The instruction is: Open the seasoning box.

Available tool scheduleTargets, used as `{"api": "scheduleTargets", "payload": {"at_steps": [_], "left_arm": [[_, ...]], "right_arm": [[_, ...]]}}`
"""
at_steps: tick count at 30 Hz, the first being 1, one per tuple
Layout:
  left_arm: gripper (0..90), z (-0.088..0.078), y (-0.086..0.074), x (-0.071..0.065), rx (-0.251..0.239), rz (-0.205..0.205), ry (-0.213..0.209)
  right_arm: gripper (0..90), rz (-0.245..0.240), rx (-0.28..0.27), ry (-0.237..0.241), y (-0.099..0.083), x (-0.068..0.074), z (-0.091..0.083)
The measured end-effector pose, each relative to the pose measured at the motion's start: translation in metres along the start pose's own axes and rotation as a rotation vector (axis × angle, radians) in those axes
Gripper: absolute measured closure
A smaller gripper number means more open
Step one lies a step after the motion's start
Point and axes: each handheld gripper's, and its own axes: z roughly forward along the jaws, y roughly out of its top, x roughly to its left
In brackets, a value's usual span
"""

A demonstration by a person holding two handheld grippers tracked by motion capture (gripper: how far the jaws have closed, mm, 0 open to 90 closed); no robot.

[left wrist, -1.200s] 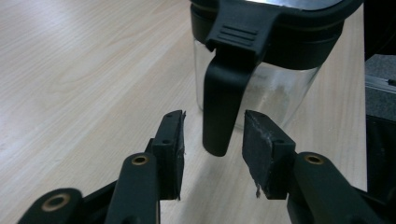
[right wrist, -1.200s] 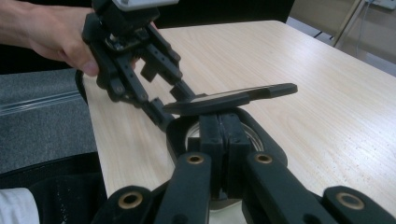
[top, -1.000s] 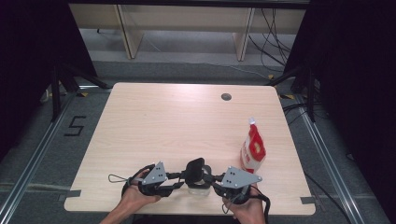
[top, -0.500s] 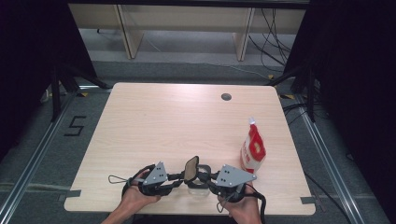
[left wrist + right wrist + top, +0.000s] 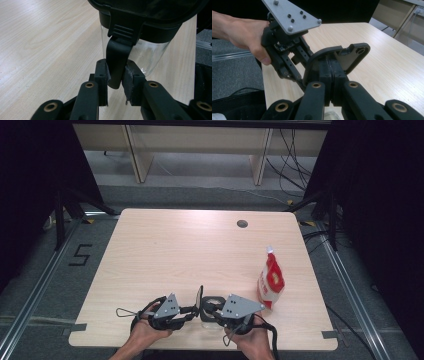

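The clear container [image 5: 210, 315] stands at the near edge of the worktop [image 5: 190, 250], between the two hands. It has a black rim, and its black lid [image 5: 199, 297] stands raised on edge above the left side of the rim.

Left gripper [image 5: 192, 310]: held in the person's left hand [image 5: 145, 332], pointing right toward the container. In the left gripper view its jaws are clamped on a black latch tab [image 5: 117, 62] that hangs down from the rim (the pads press on both sides of the tab); the jaws have just been closing onto it. The clear wall of the container [image 5: 147, 56] shows directly behind the tab.

Right gripper [image 5: 209, 308]: held in the right hand [image 5: 252, 342], pointing left toward the container. In the right gripper view its jaws are together, pad faces touching, and appear to pinch the edge of the raised lid [image 5: 348, 56] (the contact point itself is hidden behind the pads, so a firm grip cannot be confirmed). The same view shows the left gripper [image 5: 298, 78] farther off with its grey plate uppermost, close against the lid's far side.

A red and white pouch [image 5: 270, 281] stands upright on the right part of the worktop, well apart from both grippers. A round dark hole [image 5: 242, 224] sits near the far edge
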Motion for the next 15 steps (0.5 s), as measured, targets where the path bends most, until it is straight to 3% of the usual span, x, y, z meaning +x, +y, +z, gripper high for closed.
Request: {"api": "scheduleTargets", "payload": {"at_steps": [6, 15], "left_arm": [[73.8, 0.0, 0.0, 0.0, 0.003, 0.003, -0.003], [73.8, 0.0, 0.0, -0.001, 0.0, -0.006, 0.004]], "right_arm": [[90.0, -0.025, -0.006, 0.004, 0.005, 0.0, 0.006], [90.0, -0.018, -0.01, 0.006, 0.008, 0.002, 0.013]]}}
